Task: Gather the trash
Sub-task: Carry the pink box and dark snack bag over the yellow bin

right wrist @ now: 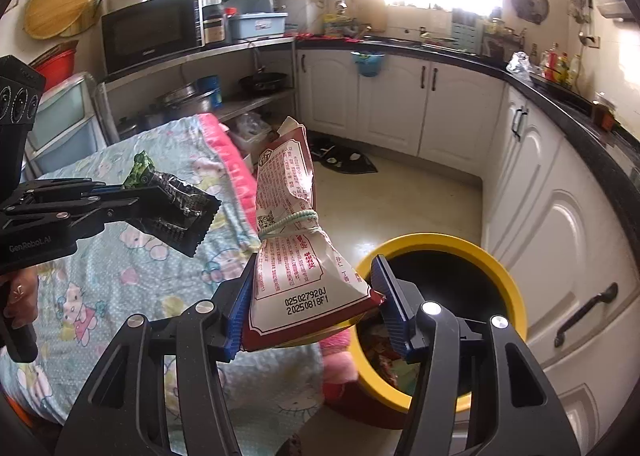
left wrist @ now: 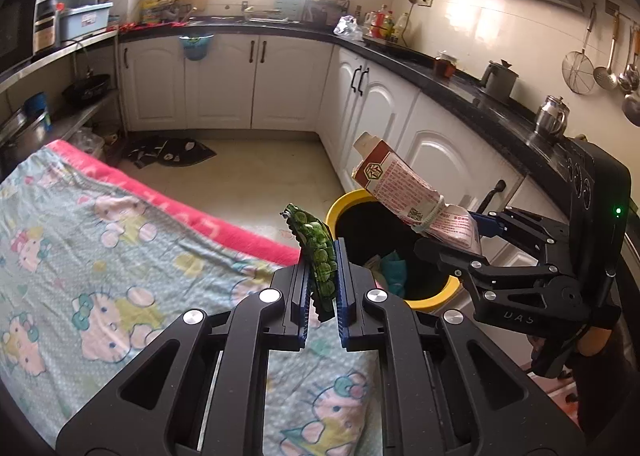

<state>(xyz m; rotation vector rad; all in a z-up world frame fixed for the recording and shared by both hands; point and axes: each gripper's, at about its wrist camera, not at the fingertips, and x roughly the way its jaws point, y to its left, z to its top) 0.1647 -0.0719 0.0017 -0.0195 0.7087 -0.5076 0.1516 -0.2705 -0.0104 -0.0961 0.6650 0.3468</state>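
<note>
My left gripper (left wrist: 323,288) is shut on a green and black snack wrapper (left wrist: 316,252), held upright over the blanket's edge beside the bin; it also shows in the right wrist view (right wrist: 176,196). My right gripper (right wrist: 316,304) is shut on a red and white snack bag (right wrist: 292,232) tied with a rubber band, held over the rim of the yellow-rimmed black trash bin (right wrist: 500,268). In the left wrist view the bag (left wrist: 404,184) hangs above the bin (left wrist: 340,208), which holds some trash.
A Hello Kitty blanket (left wrist: 100,256) covers the surface at left. White kitchen cabinets (left wrist: 432,144) with a black counter run behind and right of the bin. A steel shelf with a microwave (right wrist: 152,28) stands at left. A dark mat (left wrist: 172,152) lies on the floor.
</note>
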